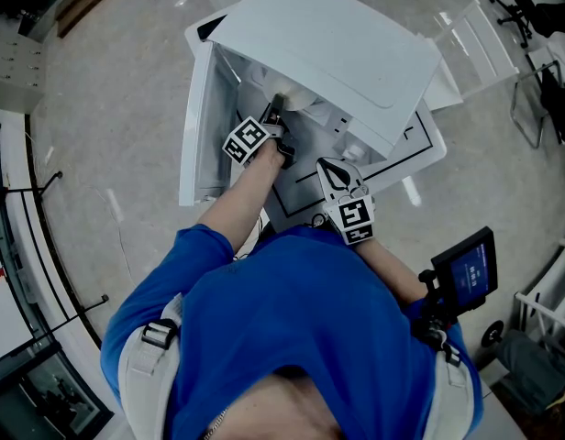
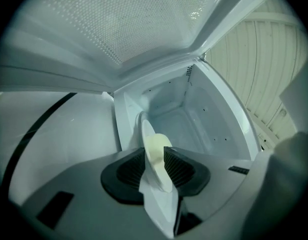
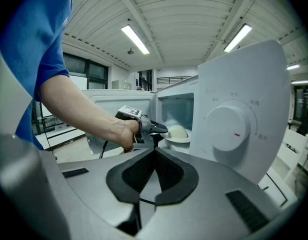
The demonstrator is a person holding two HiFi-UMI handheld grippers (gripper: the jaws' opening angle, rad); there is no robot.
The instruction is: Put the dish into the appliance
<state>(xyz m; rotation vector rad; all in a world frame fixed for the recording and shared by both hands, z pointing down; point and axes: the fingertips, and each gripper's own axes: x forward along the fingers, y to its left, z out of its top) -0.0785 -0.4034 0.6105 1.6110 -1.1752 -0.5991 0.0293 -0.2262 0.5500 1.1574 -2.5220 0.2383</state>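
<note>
Inside the appliance [image 2: 214, 114], the dish [image 2: 150, 134] sits between left tongs [image 2: 153, 151].

The left arm [image 1: 244, 193] reaches far forward, its left gripper [image 1: 272, 115] held out with the jaws apart, while the right gripper [image 1: 332, 166] sits close to the body, pointing forward, jaws pressed tight together.

We record a lab-style test hall: strip lights [image 3: 135, 39] on a ribbed ceiling [image 3: 184, 16], polished floor [image 1: 108, 154], office chair [image 1: 523, 3].

Grey speckled floor [image 1: 108, 90]; ribbed ceiling [image 3: 184, 14], strip lights [image 3: 135, 39].
</note>
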